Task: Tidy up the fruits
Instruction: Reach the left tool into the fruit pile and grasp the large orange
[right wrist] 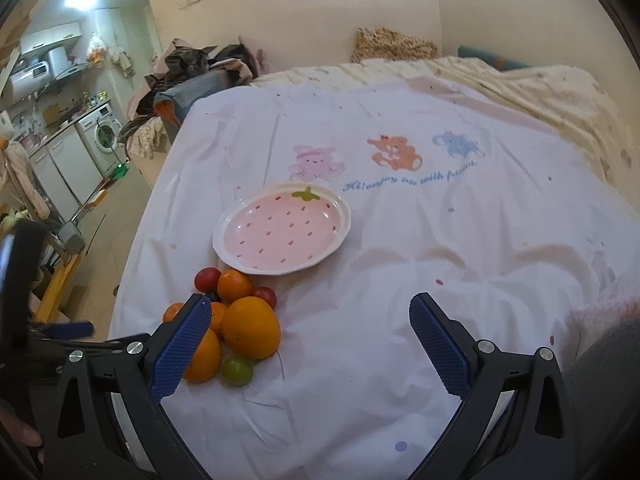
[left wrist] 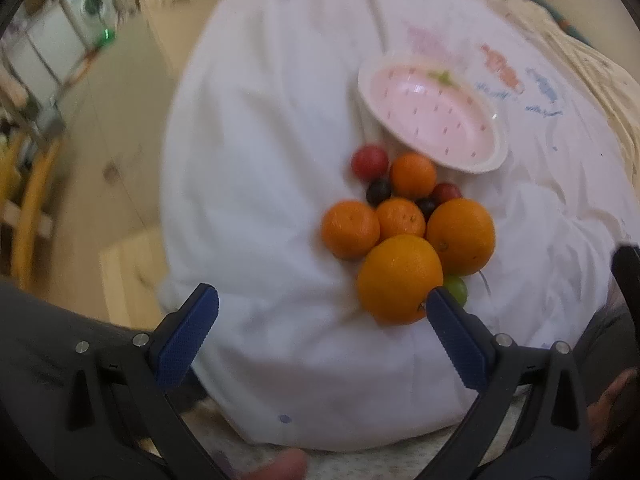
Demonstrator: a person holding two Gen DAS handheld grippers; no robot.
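A pile of fruit lies on a white cloth: large oranges, smaller mandarins, red plums, dark grapes and a green grape. A pink strawberry-patterned plate sits empty just beyond the pile. My left gripper is open, above the cloth just left of the nearest orange. My right gripper is open and empty, to the right of the pile.
The white cloth with cartoon animal prints covers a bed. A beige blanket lies at the far right. A heap of clothes sits past the bed's far left corner. A kitchen with a washing machine is at left.
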